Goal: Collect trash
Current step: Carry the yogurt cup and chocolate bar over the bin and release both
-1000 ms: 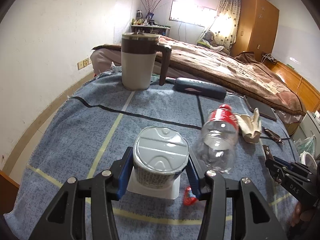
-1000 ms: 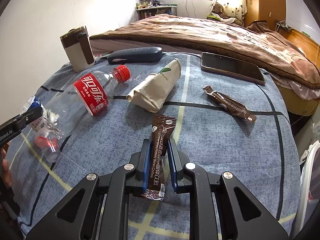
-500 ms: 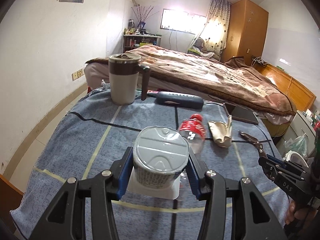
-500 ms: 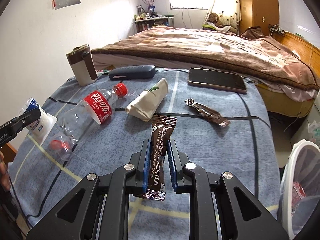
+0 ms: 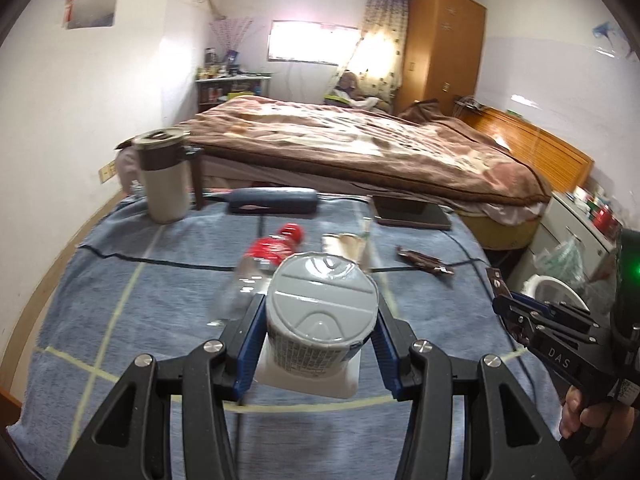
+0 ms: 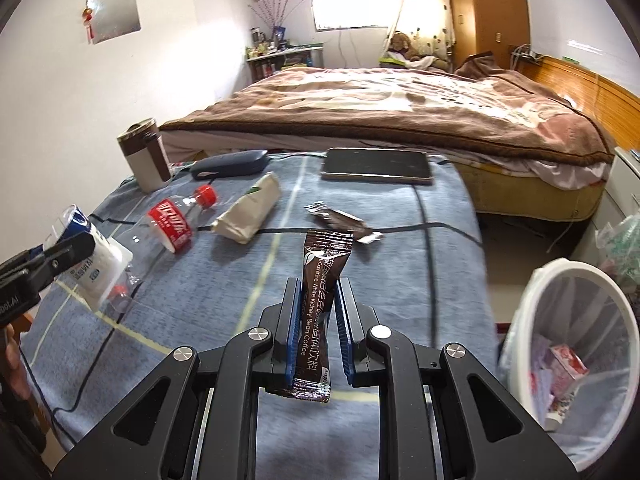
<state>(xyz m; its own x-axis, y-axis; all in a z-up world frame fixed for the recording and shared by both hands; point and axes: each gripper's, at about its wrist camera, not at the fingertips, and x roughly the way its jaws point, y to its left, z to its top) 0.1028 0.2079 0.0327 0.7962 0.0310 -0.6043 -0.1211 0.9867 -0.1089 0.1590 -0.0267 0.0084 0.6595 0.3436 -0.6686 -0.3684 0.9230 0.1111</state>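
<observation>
- Blue-padded and black, the right hand-held gripper [image 6: 317, 322] is clamped narrow on a brown foil coffee sachet [image 6: 320, 312]. The sachet is clear of the blue checked cloth on the desk [image 6: 400, 264], its long axis running up and away between the pads, printed top farthest from the camera.
- The left hand-held gripper [image 5: 318, 338] holds a small white plastic cup with a grey foil lid [image 5: 320, 320] at a middling opening, pads against its sides. The lid faces the camera, so the cup's axis points roughly back along the gripper.
- Just off the desk's right edge stands a white mesh waste basket [image 6: 568, 280] with scraps already inside. Judging by that, the step in hand is carrying both pieces over to it.
- To do it well: bring each piece above the basket's mouth before letting go, sachet end-down so it drops inside the rim.
- Farther along the desk lie a clear plastic bottle with a red label [image 6: 172, 224], a crumpled cream paper cup [image 6: 250, 210] and a second brown wrapper [image 6: 344, 222], apparently still to collect.
</observation>
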